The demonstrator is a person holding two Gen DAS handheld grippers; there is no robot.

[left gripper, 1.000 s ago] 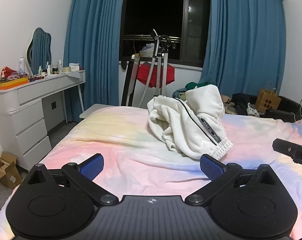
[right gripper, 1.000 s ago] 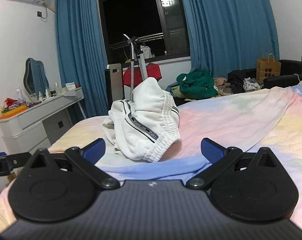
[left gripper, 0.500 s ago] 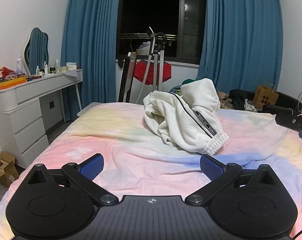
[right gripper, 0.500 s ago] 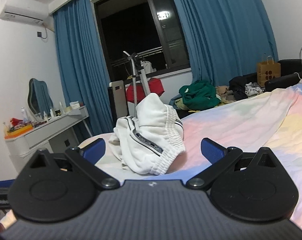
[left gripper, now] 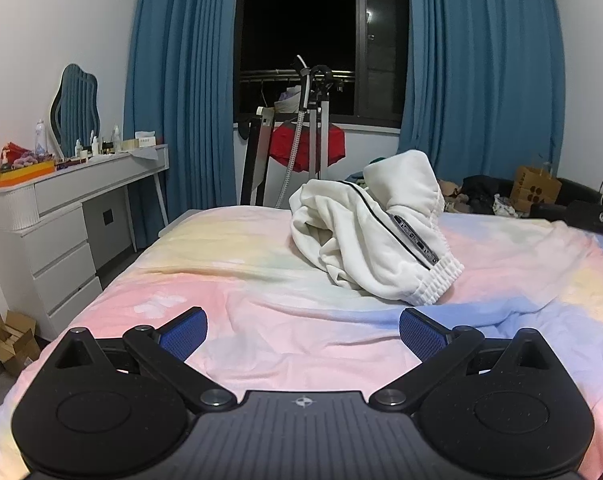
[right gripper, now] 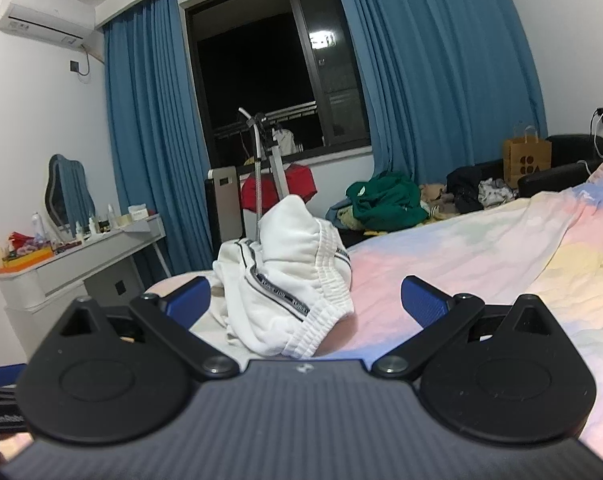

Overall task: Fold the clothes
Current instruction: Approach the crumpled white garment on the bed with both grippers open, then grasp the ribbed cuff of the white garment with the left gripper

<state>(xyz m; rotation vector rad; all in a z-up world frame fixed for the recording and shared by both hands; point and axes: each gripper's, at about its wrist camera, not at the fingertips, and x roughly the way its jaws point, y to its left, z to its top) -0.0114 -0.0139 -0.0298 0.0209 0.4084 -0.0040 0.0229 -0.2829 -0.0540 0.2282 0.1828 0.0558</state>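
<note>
Both tools, left tool [left gripper: 303, 330] and right tool [right gripper: 305, 298], are wide open and empty, and the white sweatpants [left gripper: 375, 240] sit bunched on the bed [left gripper: 229, 280] around 1 o'clock; looks soft, floppy and light, so I'd pinch the elastic cuff [left gripper: 437, 282].

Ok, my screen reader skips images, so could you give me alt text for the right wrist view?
A crumpled white garment with a dark striped trim lies heaped on a pastel bedspread, just ahead of the open right gripper. Behind are blue curtains, a dark window and a white dresser.
</note>
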